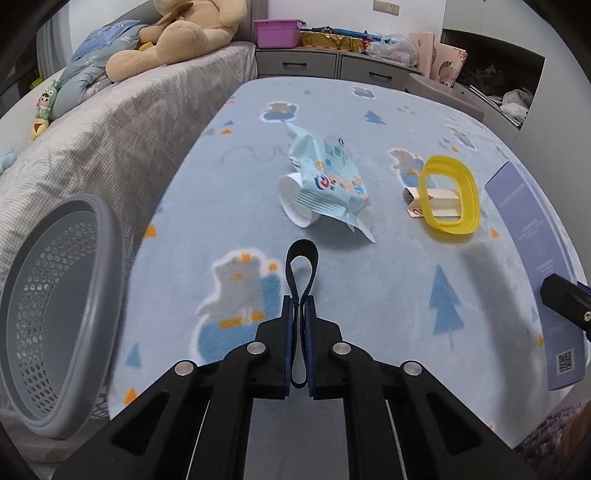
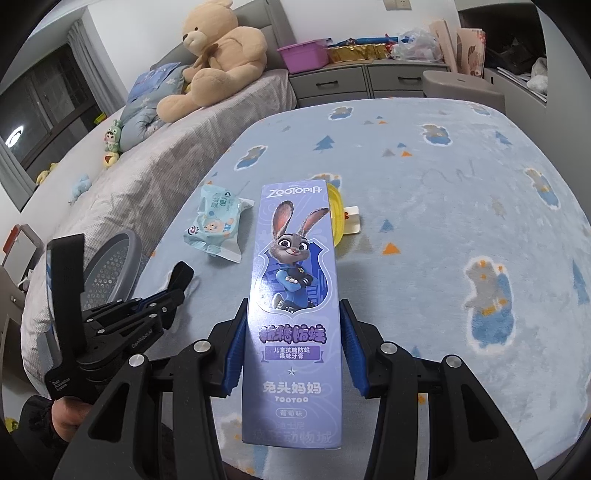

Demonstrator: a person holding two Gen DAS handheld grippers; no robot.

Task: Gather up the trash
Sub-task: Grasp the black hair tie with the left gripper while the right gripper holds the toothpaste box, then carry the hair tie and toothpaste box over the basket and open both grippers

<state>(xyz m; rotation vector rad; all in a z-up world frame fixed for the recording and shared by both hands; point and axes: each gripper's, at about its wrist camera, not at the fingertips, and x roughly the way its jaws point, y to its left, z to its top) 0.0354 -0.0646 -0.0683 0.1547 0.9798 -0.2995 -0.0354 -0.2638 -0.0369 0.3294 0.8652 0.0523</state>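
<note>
My right gripper (image 2: 293,325) is shut on a tall purple Zootopia toothpaste box (image 2: 293,288), held above the blue blanket; the box also shows at the right edge of the left wrist view (image 1: 532,266). My left gripper (image 1: 299,306) is shut on a black strap loop (image 1: 302,258); it also shows in the right wrist view (image 2: 162,295). On the blanket lie a light blue wipes packet (image 1: 328,177) (image 2: 216,229) over a white cup (image 1: 291,203), a yellow oval ring (image 1: 448,195) and a small cardboard box (image 1: 436,201). A grey perforated basket (image 1: 55,317) (image 2: 110,266) stands tilted at the left.
The table carries a blue printed blanket (image 1: 369,295). A grey bed (image 1: 92,129) with a teddy bear (image 2: 218,55) lies to the left. Grey drawers (image 1: 325,64) with a purple bin (image 1: 279,31) and packages stand at the back.
</note>
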